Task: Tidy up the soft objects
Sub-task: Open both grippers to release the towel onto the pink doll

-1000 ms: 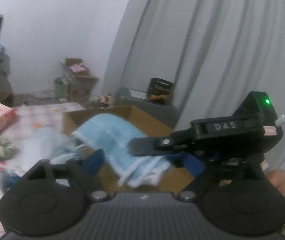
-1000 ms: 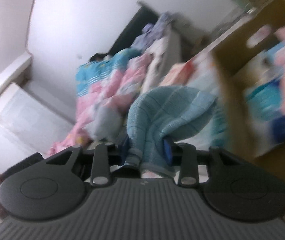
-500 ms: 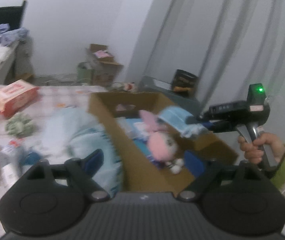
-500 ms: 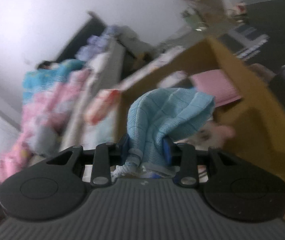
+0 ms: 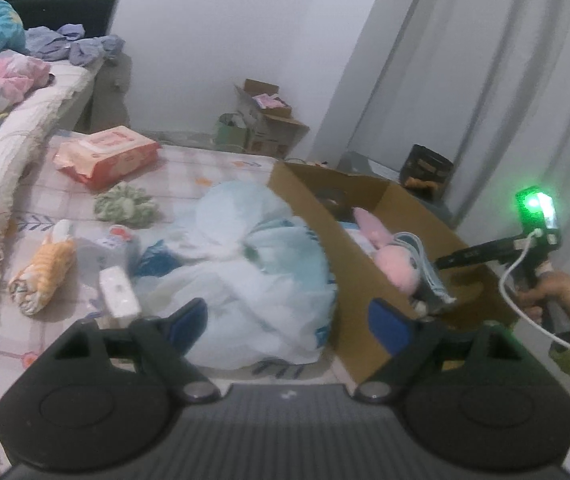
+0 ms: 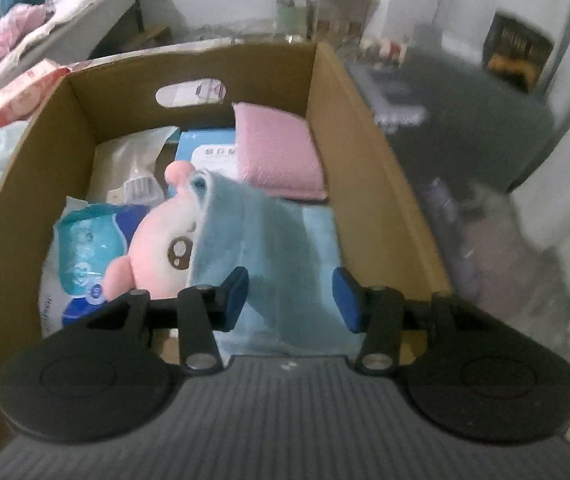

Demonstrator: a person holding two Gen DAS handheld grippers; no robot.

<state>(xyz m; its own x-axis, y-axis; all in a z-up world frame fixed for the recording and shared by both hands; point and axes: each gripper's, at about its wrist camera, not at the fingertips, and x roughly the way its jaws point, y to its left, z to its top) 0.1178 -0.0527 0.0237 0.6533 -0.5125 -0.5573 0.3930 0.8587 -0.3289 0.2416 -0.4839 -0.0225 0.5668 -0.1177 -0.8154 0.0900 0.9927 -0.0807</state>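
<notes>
The right gripper (image 6: 291, 300) pointed down into the cardboard box (image 6: 369, 160), and its jaws had just been opening. The blue towel (image 6: 253, 248) hung between the two blue pads (image 6: 237, 296), reaching up and away from them over the face of the pink plush toy (image 6: 153, 248). The left pad sat at the towel's edge, while a clear gap showed between the cloth and the right pad, so the towel was released rather than pinched. Its lower part spread over a light blue cloth on the box floor. Behind it in the box lay a pink cushion (image 6: 277, 152), a blue packet (image 6: 89, 248) and a blue-and-white carton (image 6: 205, 148).

From the left wrist view, the left gripper (image 5: 287, 316) stood wide open with nothing held; its fingers framed a pale plastic bag (image 5: 253, 272) that lay on the checked bedspread (image 5: 189, 168) just beside the box (image 5: 349, 280). The towel (image 5: 425, 264) appeared there draped against the plush toy (image 5: 393, 256) inside the box, under the tip of the right gripper (image 5: 437, 300). A hand (image 5: 553, 292) with a green sleeve gripped that tool's handle. On the bedspread lay a red pack of wipes (image 5: 109, 156), a green scrunchie (image 5: 125, 204) and an orange striped toy (image 5: 43, 276).
</notes>
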